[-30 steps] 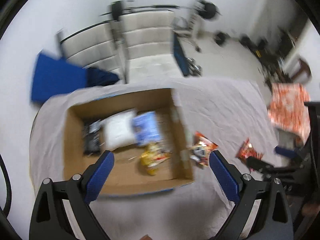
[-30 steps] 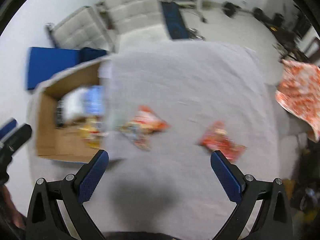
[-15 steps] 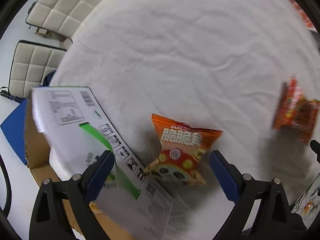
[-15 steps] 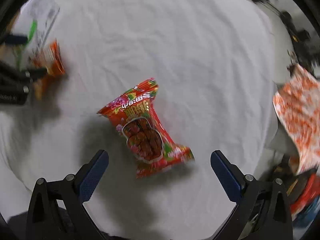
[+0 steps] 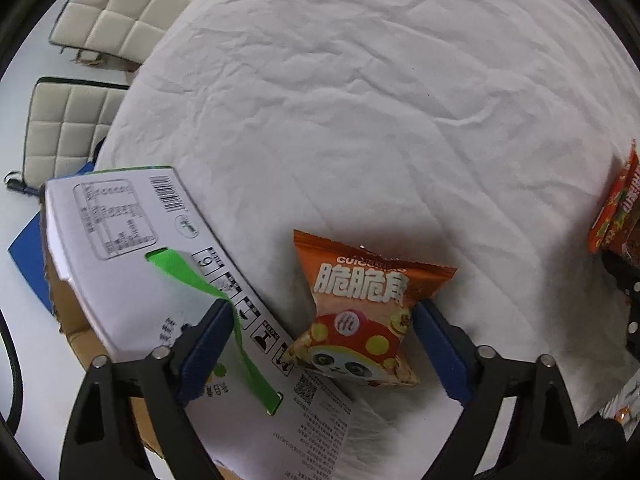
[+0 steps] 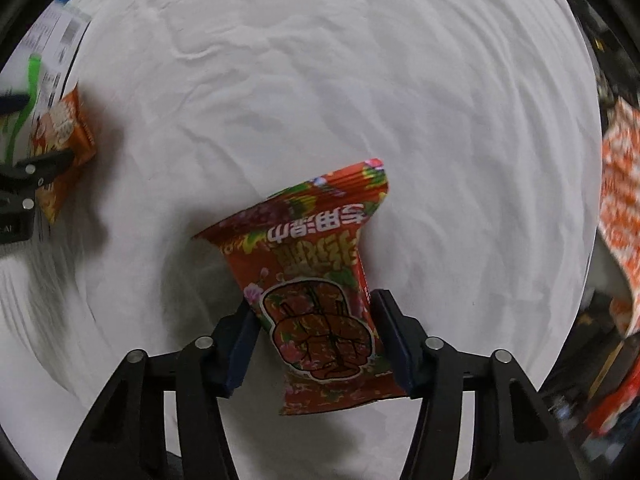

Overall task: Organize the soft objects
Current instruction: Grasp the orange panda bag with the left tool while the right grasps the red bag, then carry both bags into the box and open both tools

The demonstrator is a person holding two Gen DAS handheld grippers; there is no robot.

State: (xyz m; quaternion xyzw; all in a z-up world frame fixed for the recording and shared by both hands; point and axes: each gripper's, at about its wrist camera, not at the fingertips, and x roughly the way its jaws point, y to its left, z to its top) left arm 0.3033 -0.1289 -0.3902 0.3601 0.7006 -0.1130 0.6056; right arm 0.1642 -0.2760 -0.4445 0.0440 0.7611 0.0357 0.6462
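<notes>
An orange panda snack bag (image 5: 360, 312) lies on the white cloth, leaning on the flap of the cardboard box (image 5: 132, 248). My left gripper (image 5: 320, 344) is open around it; the right pad touches the bag's edge, the left pad is over the flap. A red snack bag (image 6: 316, 292) lies on the cloth between the blue pads of my right gripper (image 6: 314, 340), which has closed in on both its sides. The red bag also shows at the right edge of the left wrist view (image 5: 616, 208). The orange bag shows at far left in the right wrist view (image 6: 60, 144).
The white cloth (image 5: 360, 100) covers the table. Two cream padded chairs (image 5: 116, 12) stand beyond its far left edge. An orange patterned cloth (image 6: 620, 200) hangs at the right. The box's white printed flap with a green strap (image 5: 208, 292) lies open toward the orange bag.
Both grippers have dropped low over the table. The right gripper has narrowed from wide open onto the red bag. The left gripper has moved closer around the orange bag.
</notes>
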